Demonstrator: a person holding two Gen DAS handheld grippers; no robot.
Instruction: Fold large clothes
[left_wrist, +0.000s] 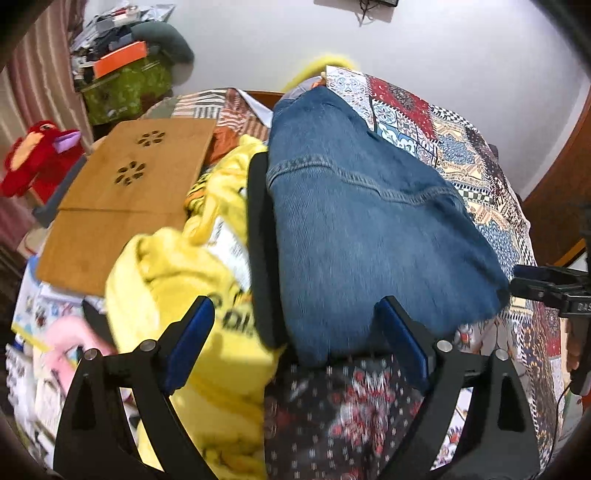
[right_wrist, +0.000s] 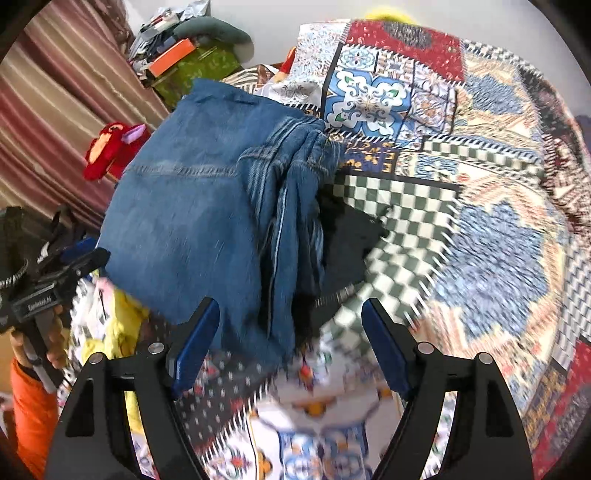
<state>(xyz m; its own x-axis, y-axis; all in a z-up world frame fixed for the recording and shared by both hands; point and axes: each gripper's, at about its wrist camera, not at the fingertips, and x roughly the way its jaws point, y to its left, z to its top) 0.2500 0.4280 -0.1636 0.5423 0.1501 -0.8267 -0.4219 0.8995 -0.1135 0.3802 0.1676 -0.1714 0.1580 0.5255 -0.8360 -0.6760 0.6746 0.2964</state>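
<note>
Left wrist view showed the left hand-held gripper (left_wrist: 295, 347) spread wide, gripping nothing, over one pair of folded jeans (left_wrist: 369, 229); right hand-held gripper (right_wrist: 290, 347) likewise gaped, empty.

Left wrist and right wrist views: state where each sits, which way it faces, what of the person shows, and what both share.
Left wrist: on the left gripper, open, facing over folded jeans and yellow garment; the right gripper shows at the edge.
Right wrist: on the right gripper, open, facing the jeans and patchwork bedspread; the left gripper and hand show.
Shared: jeans, bedspread, red plush toy.
</note>
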